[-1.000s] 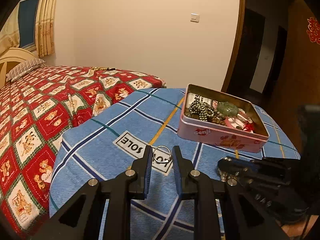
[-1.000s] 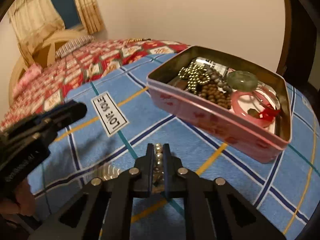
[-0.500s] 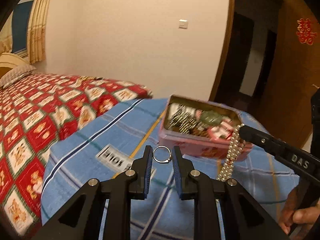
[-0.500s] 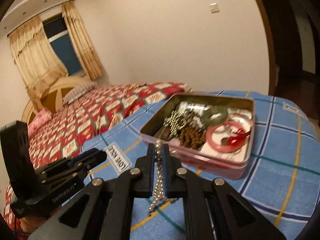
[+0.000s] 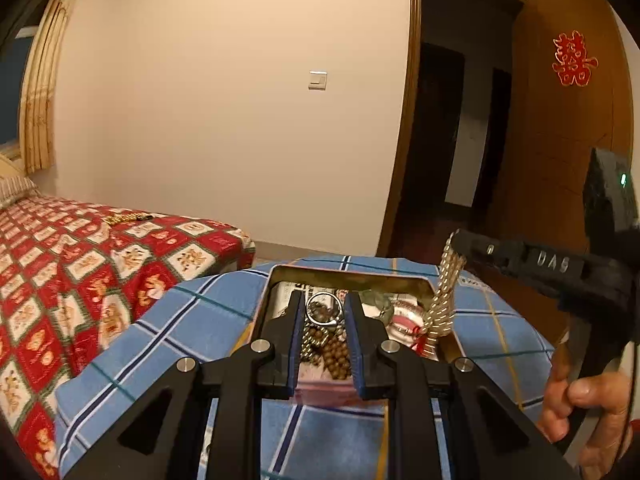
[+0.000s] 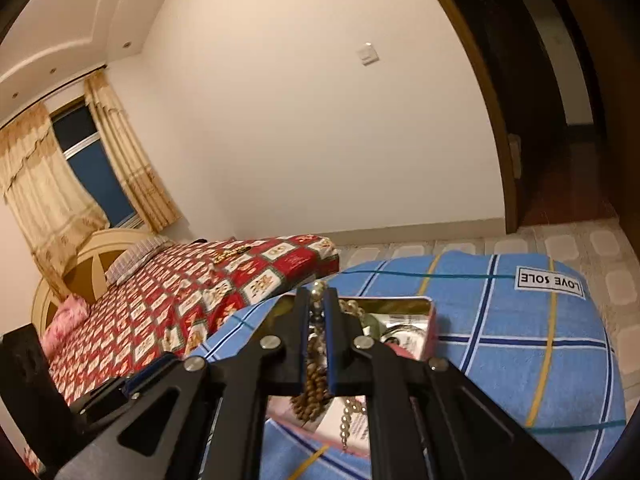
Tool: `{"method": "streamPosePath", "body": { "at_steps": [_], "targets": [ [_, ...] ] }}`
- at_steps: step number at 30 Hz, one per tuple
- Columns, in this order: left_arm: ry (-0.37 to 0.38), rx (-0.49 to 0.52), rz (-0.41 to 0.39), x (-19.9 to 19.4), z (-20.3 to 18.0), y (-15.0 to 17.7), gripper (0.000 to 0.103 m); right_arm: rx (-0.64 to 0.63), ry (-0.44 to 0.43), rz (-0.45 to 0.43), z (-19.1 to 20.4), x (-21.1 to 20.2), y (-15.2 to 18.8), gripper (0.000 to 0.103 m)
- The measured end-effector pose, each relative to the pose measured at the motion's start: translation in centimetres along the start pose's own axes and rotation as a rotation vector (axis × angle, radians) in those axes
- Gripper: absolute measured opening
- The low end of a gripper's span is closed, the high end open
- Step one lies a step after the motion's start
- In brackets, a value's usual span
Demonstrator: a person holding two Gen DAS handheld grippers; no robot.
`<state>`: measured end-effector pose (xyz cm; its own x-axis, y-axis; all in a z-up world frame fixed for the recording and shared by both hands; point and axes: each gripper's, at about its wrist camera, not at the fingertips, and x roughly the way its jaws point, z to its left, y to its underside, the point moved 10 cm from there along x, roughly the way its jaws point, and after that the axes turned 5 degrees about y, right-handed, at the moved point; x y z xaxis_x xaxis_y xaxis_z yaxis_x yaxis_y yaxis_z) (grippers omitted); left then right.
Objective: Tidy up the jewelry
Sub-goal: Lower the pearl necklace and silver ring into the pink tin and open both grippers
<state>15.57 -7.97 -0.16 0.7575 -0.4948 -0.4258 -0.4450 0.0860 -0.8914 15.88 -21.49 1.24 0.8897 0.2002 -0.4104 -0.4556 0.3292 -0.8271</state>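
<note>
Carried two pieces to the pink tin (image 5: 352, 279) at once: the placing step of the tidy-up, judged well along, with beads already lying inside.

Left gripper (image 5: 325, 300): set narrow, pinched on a silver ring (image 5: 320, 321) near the fingertips, poised above the tin's open middle, over a coil of brown wooden beads (image 5: 338, 358). Could not tell how high above them.

Right gripper (image 5: 456, 242): clamped fully together on a pearl strand (image 5: 444, 292), seen in its own camera as pearls squeezed between the closed tips (image 6: 318, 294). Hung the strand down over the tin's right side; lower loops appeared to reach inside, beside a red-and-pink bangle, though contact with the bottom stayed unclear. Gripped the handle with a bare hand (image 5: 580, 408) at the frame's lower right.

Rested the tin on a blue checked cloth (image 5: 192, 320) beside a red patterned bed (image 5: 80, 280).

Next move, as judged: lower both a little, then part the jaws. Called for keeping the ring over the tin's interior, not the rim, since a small round band would roll off across the cloth. Called also for feeding the strand down so that all its length gathered inside before release; a loop left draped over the wall could drag the rest out. Needed the two grippers kept apart over so small a box.
</note>
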Motion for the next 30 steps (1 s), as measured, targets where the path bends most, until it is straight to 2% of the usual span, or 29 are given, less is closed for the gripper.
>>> {"method": "streamPosePath", "body": {
  "at_steps": [7, 12, 17, 20, 22, 23, 24, 25, 27, 30],
  "targets": [
    [0.019, 0.026, 0.038, 3.9, -0.9, -0.1, 0.02, 0.089, -0.031, 0.057, -1.9, 2.4, 0.7, 0.01],
    [0.001, 0.069, 0.089, 6.6, -1.3, 0.9, 0.02, 0.081, -0.022, 0.077, -2.2, 3.1, 1.2, 0.01],
    [-0.017, 0.056, 0.13, 8.0, -0.7, 2.0, 0.02, 0.077, -0.012, 0.12, -2.4, 4.4, 2.3, 0.01],
    [-0.042, 0.069, 0.143, 8.5, -0.3, 2.5, 0.02, 0.063, -0.013, 0.135, -2.5, 4.9, 2.8, 0.015],
    [-0.054, 0.077, 0.146, 8.7, -0.3, 2.8, 0.02, 0.044, 0.008, 0.153, -2.5, 5.3, 3.4, 0.026],
    [-0.053, 0.075, 0.159, 8.8, -0.3, 3.0, 0.022, 0.039, 0.02, 0.168, -2.6, 5.6, 3.6, 0.056],
    [-0.051, 0.072, 0.176, 9.0, -0.4, 3.3, 0.033, 0.04, 0.031, 0.179, -2.7, 5.7, 3.9, 0.087],
    [-0.054, 0.066, 0.188, 9.1, -0.4, 3.5, 0.05, 0.048, 0.026, 0.16, -2.7, 5.4, 3.8, 0.093],
    [-0.071, 0.061, 0.172, 8.7, -0.3, 3.4, 0.062, 0.038, 0.032, 0.103, -2.7, 4.4, 3.1, 0.093],
    [-0.111, 0.081, 0.143, 8.0, -0.2, 3.0, 0.063, -0.023, 0.112, 0.028, -2.9, 3.3, 2.0, 0.093]
  ]
}}
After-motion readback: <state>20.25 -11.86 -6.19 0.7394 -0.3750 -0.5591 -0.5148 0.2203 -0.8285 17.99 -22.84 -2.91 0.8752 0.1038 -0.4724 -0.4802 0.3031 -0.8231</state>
